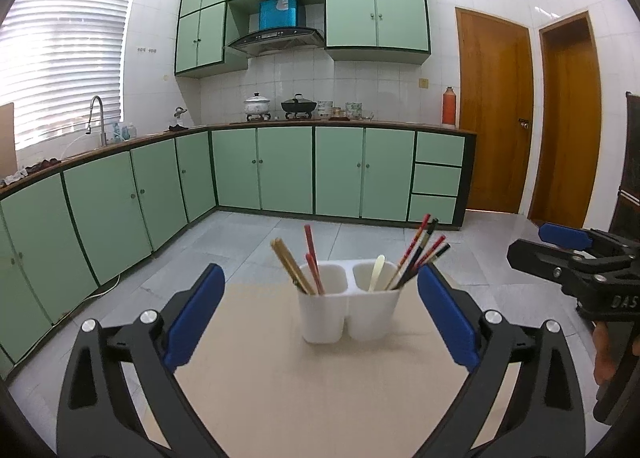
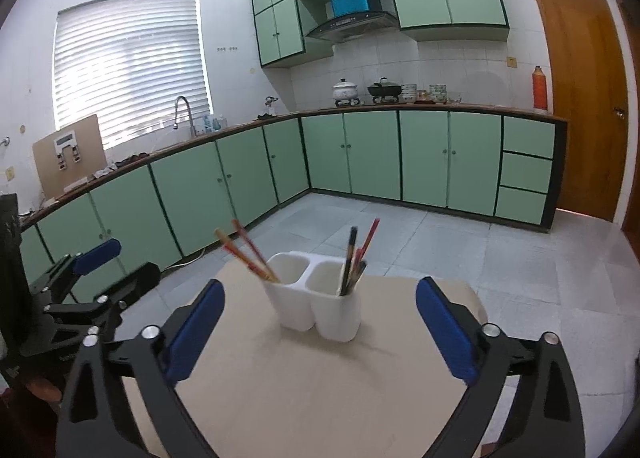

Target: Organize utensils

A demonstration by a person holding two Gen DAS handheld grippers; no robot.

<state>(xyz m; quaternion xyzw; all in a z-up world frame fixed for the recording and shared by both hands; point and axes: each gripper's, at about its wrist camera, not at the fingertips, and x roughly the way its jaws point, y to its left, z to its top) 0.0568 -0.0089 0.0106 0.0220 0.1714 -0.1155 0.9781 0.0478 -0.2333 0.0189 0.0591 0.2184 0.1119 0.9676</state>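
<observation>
Two grippers, both jaws wide, empty.
Left gripper (image 1: 318, 316), right gripper (image 2: 320, 332): blue pads. White twin-cup plastic holder (image 1: 348, 312) on matte beige table (image 1: 320, 398), slim chopsticks (image 1: 420, 254) inside.

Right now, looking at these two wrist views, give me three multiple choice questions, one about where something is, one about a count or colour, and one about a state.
1. Where does the white two-compartment holder stand?
A. On the kitchen counter
B. On the beige tabletop
C. On the floor

2. What colour are the pads on the fingers of the left gripper?
A. Blue
B. Orange
C. Green

3. How does the right gripper stand?
A. Shut on a chopstick
B. Shut on the holder
C. Open, with nothing between its jaws

Answers:
1. B, the holder sits on the beige surface just ahead of both grippers.
2. A, both pads in the left wrist view are dark blue.
3. C, the right wrist view shows its jaws spread wide, with the holder ahead of them and untouched.
</observation>
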